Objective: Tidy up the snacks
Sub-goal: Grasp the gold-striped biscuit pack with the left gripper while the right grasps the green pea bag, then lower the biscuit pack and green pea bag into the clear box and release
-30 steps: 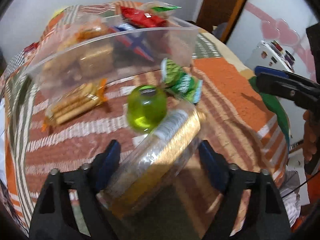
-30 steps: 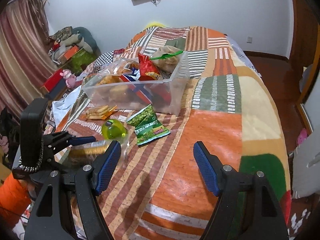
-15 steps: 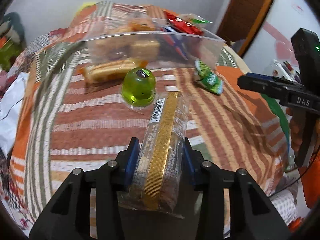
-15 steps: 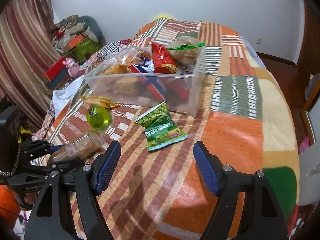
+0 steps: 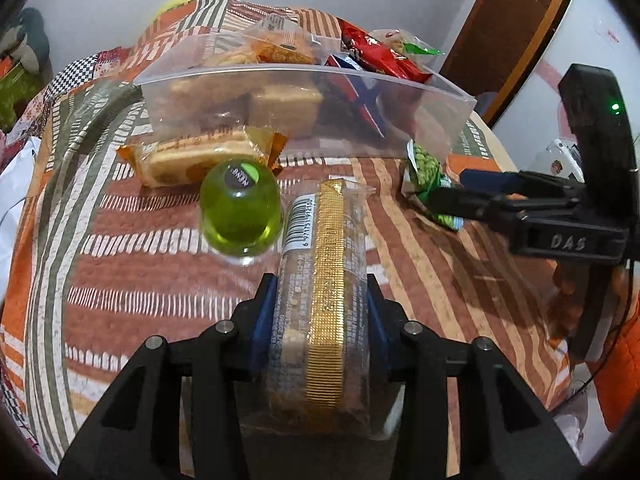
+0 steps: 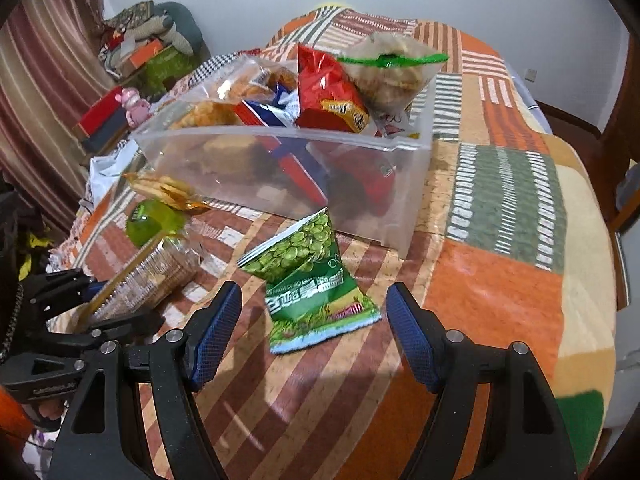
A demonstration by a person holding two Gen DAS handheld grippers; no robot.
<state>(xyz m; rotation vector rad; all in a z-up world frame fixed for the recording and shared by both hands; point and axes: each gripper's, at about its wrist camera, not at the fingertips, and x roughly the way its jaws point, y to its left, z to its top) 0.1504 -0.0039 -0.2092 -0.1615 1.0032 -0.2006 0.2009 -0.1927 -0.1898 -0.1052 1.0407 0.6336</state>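
My left gripper [image 5: 320, 312] has its jaws pinching a long clear cookie pack [image 5: 320, 280] with a gold strip down the middle, one blue pad on each side of it. The barcode end sticks out ahead of me, and the pack looks lifted off the bed, though I can't say that for sure. From the right wrist view the same pack [image 6: 148, 276] shows at the left edge, angled up toward the bin.

Just beside the front of the pack, on its left, sits a green jelly cup [image 5: 240, 216] with a dark label on top. Behind that is a biscuit pack [image 5: 200, 156] in an orange-edged wrapper, lying right up against the front wall of the clear plastic bin [image 5: 420, 120]. The bin is stuffed: a red chip bag [image 6: 328, 96], a knotted bag with a green tie [image 6: 392, 72], and some blue and red wrappers.

My right gripper [image 6: 314, 332] has its jaws spread wide with nothing between the pads, hovering over a green pea snack bag [image 6: 312, 280]. That bag lies flat on the striped blanket [image 6: 500, 280], just in front of the bin's near corner.
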